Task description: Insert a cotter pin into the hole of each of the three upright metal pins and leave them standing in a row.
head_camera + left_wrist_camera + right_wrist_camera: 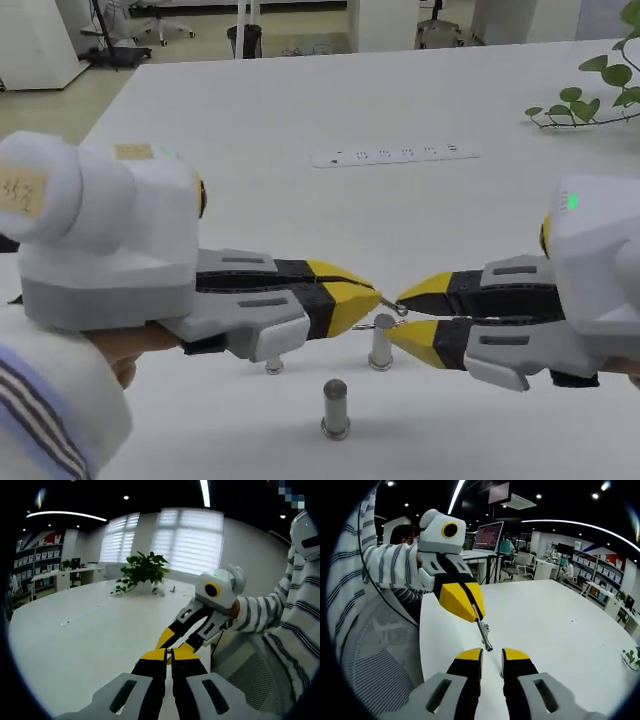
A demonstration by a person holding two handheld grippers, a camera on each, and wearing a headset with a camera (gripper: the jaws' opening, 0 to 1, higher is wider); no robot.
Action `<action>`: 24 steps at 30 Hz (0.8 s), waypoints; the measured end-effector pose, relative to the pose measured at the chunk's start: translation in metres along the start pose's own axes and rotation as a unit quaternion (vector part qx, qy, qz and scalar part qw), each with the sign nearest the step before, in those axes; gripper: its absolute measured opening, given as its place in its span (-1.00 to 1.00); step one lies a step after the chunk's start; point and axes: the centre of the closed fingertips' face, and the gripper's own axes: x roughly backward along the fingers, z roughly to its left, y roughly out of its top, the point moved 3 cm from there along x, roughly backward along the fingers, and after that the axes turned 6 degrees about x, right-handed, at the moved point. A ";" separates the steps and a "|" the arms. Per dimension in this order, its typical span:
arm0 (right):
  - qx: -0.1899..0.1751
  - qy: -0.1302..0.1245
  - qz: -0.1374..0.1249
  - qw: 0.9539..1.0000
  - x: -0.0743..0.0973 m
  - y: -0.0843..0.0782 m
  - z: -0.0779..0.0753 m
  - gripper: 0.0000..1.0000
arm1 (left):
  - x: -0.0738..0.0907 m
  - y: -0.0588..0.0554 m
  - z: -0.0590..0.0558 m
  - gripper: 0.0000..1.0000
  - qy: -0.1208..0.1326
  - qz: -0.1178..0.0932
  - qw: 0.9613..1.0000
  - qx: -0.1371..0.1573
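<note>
Three short upright metal pins stand on the white table [300, 110]: one [335, 407] nearest me, one [380, 345] under the jaw tips, one [274, 366] half hidden beneath the left gripper. My left gripper [378, 300] [170, 652] is shut on a thin cotter pin [484, 632], which pokes out of its yellow jaws toward the right gripper. My right gripper [395, 316] [492, 655] is open, and the cotter pin's free end sits just at the gap between its fingertips. Both grippers meet tip to tip above the middle metal pin.
A white power strip [395, 155] lies further back on the table. A trailing green plant [590, 95] sits at the far right edge. A striped sleeve [45, 420] shows at the lower left. A mesh chair [375, 660] stands beside the table.
</note>
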 end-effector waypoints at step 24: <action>0.030 0.083 0.034 0.995 -0.001 -0.015 0.027 -1.00 | -0.002 -0.034 -0.007 -1.00 -0.035 0.100 0.984 -0.140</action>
